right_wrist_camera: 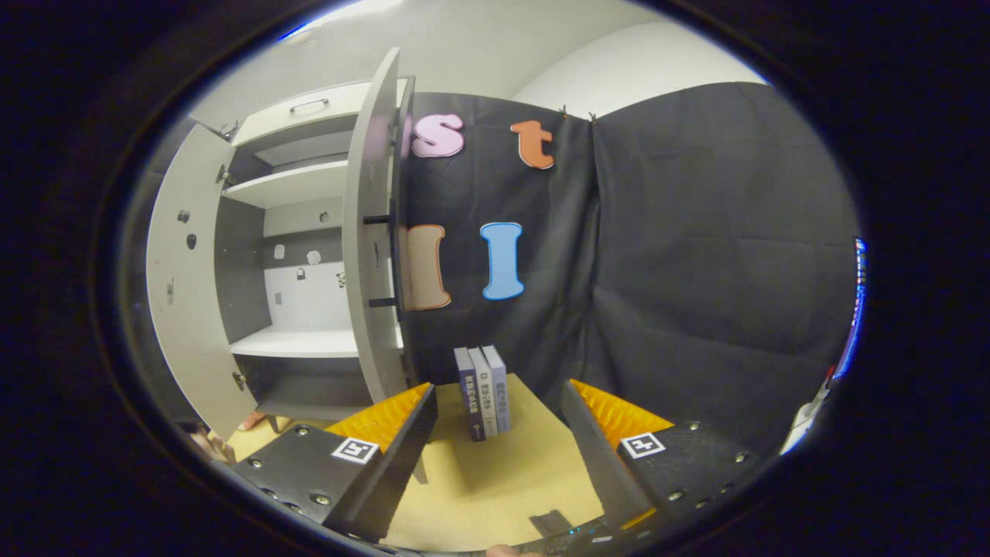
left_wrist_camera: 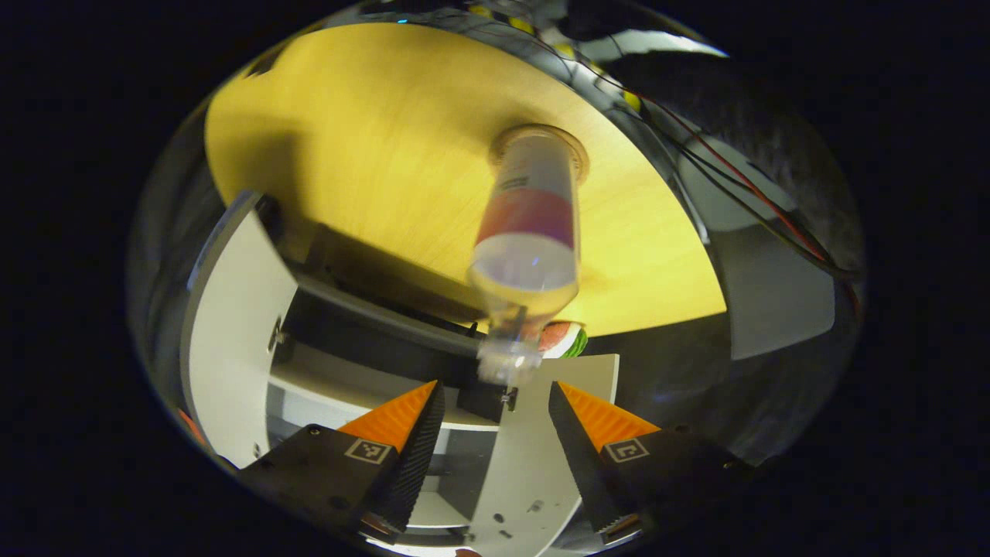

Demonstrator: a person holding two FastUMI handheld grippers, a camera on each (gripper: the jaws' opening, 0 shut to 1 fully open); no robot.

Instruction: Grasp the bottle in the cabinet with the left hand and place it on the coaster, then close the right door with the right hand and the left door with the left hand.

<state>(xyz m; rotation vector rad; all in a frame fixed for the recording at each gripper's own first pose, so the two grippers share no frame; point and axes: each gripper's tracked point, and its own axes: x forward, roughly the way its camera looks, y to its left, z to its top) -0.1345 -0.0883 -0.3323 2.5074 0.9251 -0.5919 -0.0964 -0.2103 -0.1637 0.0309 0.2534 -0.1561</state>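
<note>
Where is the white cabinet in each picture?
Left gripper view: the cabinet is at the lower left, with its doors open.
Right gripper view: the cabinet stands on the left, both doors open and shelves showing.
Shared landmark: the yellow table top, above the cabinet in the left gripper view and low in the middle in the right gripper view.

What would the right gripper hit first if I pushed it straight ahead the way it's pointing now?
Most likely the upright books on the table, which stand in line between the open right gripper's fingers. The open cabinet door lies just off to the side. Depth is hard to judge here.
</note>
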